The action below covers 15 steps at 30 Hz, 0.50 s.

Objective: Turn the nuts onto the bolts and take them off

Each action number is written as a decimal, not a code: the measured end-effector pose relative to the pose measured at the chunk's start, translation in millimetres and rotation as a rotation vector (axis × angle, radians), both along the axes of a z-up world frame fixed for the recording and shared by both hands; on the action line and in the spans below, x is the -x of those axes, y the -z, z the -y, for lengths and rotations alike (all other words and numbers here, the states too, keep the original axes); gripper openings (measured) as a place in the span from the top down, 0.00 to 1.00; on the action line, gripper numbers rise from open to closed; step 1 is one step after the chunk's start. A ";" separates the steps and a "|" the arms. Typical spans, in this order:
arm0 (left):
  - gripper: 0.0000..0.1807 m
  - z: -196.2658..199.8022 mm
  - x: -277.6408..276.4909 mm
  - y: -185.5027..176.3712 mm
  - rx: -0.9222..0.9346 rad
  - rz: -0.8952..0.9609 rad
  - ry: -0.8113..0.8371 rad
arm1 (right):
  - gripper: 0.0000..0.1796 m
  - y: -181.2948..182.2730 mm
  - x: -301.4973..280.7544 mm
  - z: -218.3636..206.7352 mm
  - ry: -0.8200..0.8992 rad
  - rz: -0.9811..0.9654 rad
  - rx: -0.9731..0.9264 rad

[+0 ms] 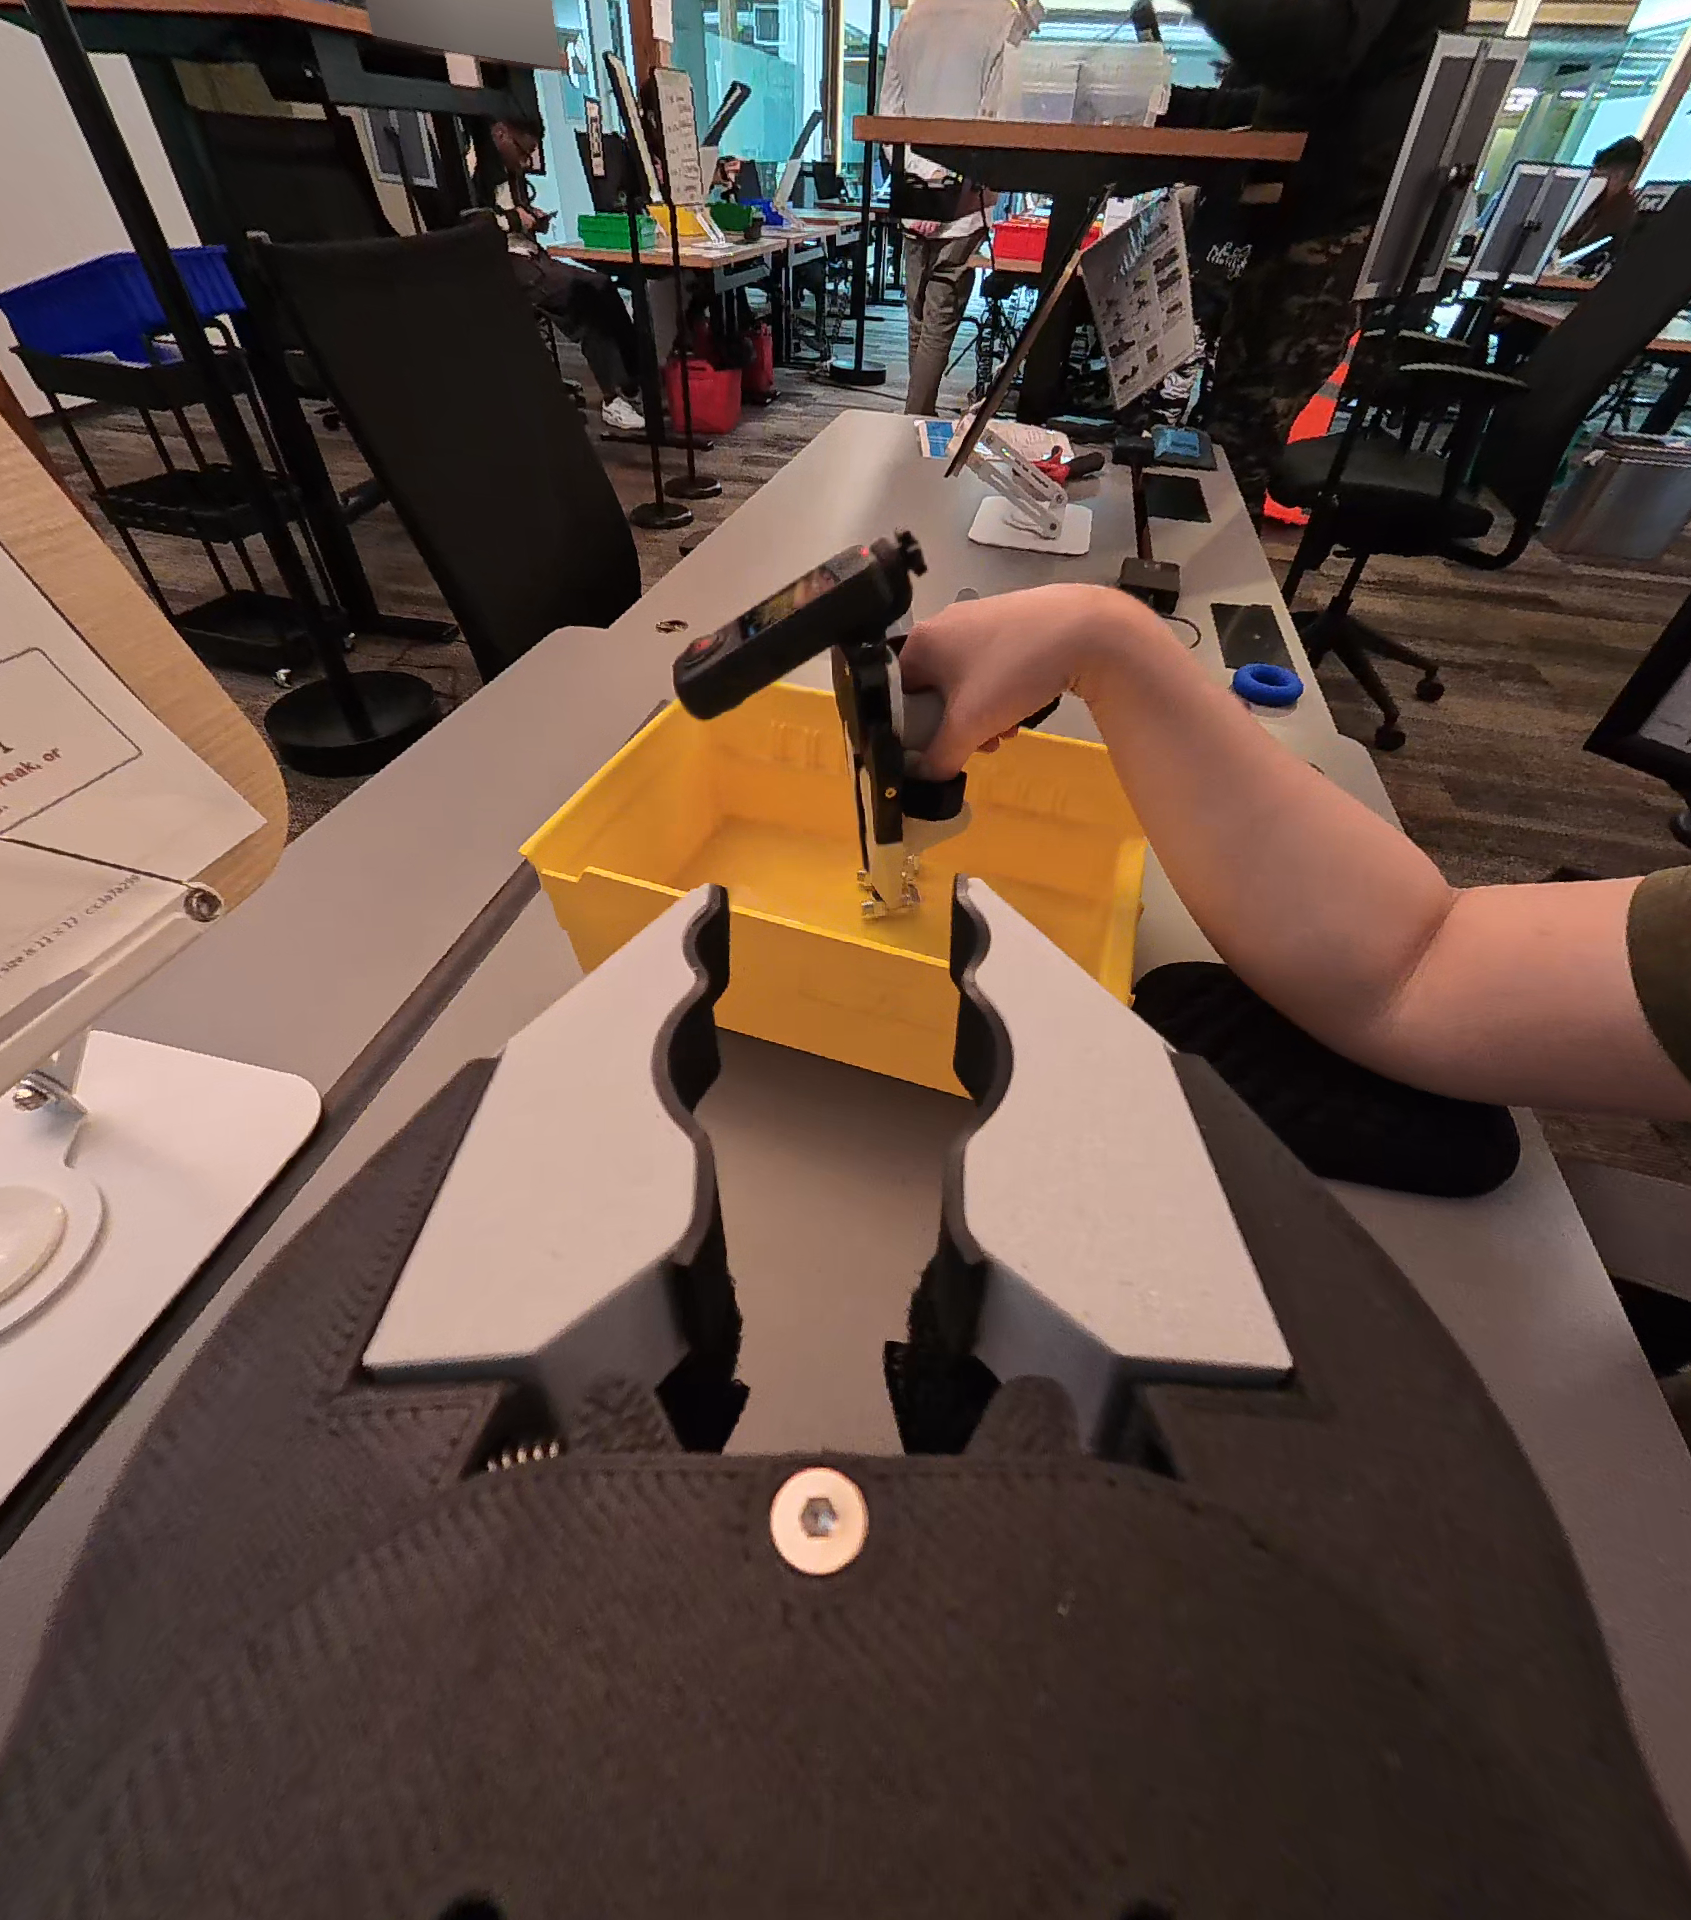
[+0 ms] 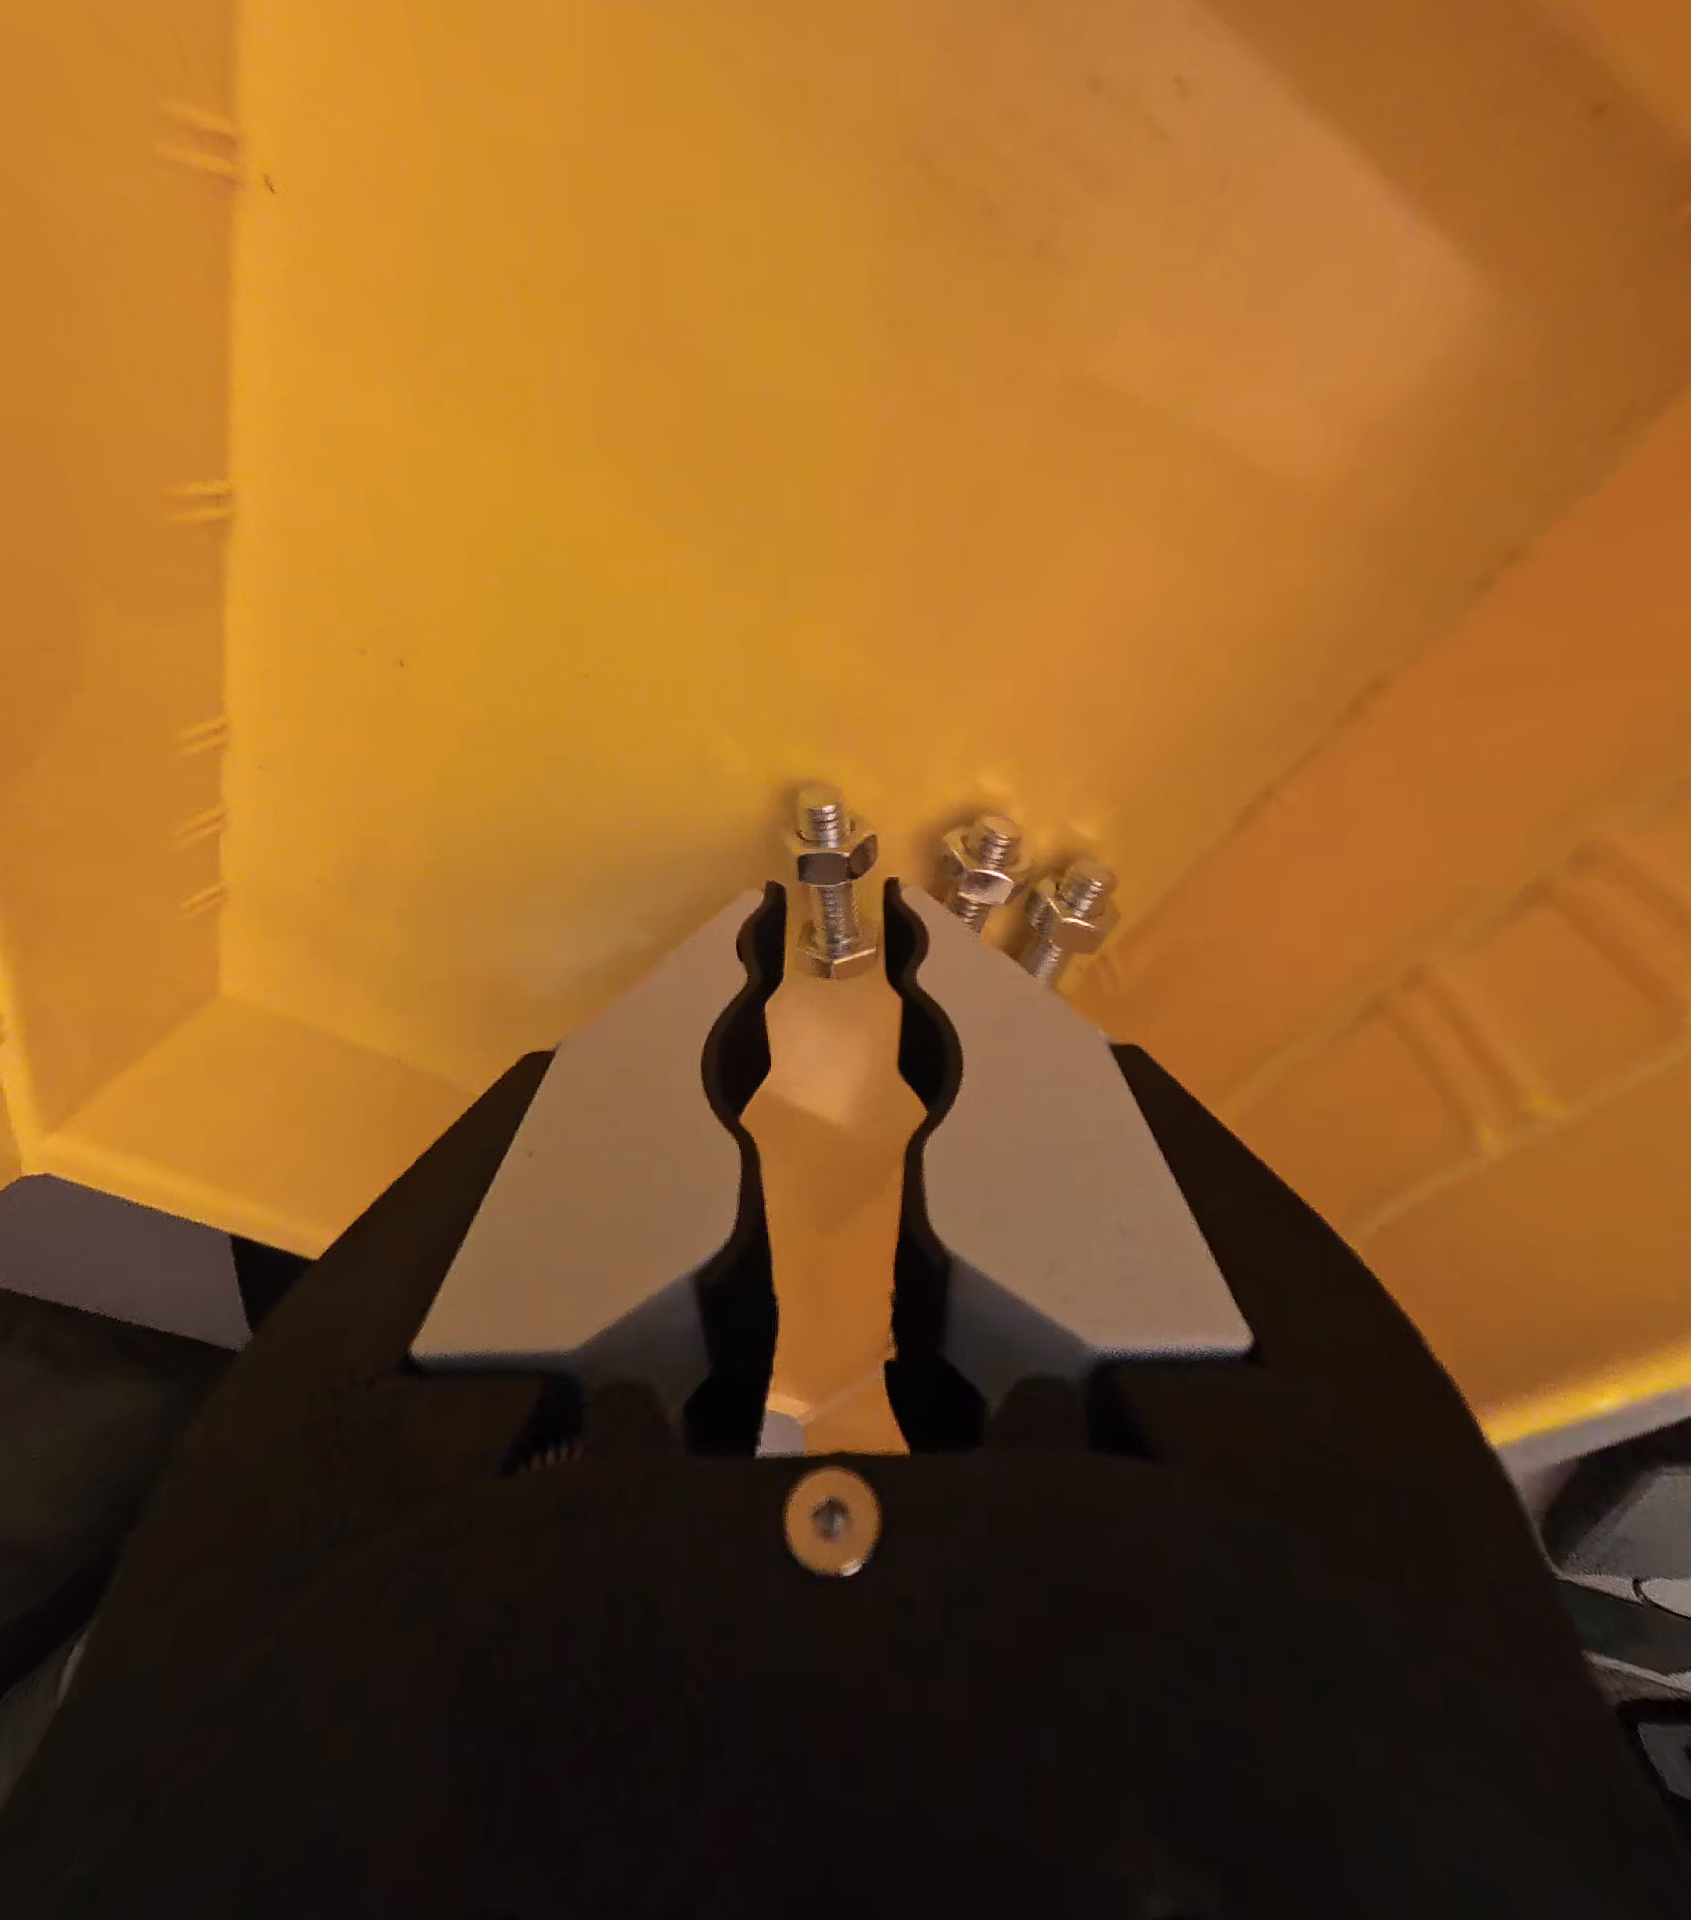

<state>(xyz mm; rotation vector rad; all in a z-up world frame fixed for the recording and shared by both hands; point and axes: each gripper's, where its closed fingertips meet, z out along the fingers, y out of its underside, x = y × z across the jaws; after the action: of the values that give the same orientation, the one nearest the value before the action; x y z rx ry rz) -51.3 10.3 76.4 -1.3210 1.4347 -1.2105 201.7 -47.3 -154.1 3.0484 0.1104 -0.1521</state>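
My right gripper (image 2: 836, 914) reaches down into the yellow bin (image 2: 612, 416). Its jaws stand a little apart on either side of a silver bolt with a nut on it (image 2: 833, 894), and thin gaps show beside the bolt. Two more bolts with nuts (image 2: 981, 868) (image 2: 1064, 920) lie just to its right on the bin floor. My left gripper (image 1: 836, 914) is open and empty above the grey table, in front of the bin (image 1: 820, 997). The left wrist view also shows the right gripper (image 1: 888, 899), held by a hand and pointing down at the bolts.
A white stand holding an instruction sheet (image 1: 41, 1195) is at the left on the grey table (image 1: 405, 935). A black wrist pad (image 1: 1340, 1101) lies right of the bin under the person's arm. A blue ring (image 1: 1267, 683) and small devices lie farther back. Chairs and people are beyond. The grippers' ends are close to 35 cm from one another.
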 end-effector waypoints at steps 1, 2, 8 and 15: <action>0.77 -0.8 0.4 -0.7 -0.003 0.002 -0.004 | 0.90 -4.0 -0.1 -2.4 -0.004 0.005 -0.022; 0.77 -1.8 0.8 -1.5 -0.004 0.006 -0.009 | 0.89 -9.3 -0.1 -5.5 -0.008 0.012 -0.050; 0.77 -6.6 6.7 -15.7 -0.012 0.065 -0.041 | 0.89 -86.7 10.5 -40.5 -0.054 0.066 -0.447; 0.76 -9.6 18.9 -38.9 -0.042 0.157 -0.077 | 0.83 -262.2 35.3 -79.5 -0.156 0.266 -1.378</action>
<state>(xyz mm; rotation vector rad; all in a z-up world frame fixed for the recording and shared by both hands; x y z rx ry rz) -70.2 19.9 115.3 -1.2136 1.2798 -1.1993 166.5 32.2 108.1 4.3097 0.6818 0.6006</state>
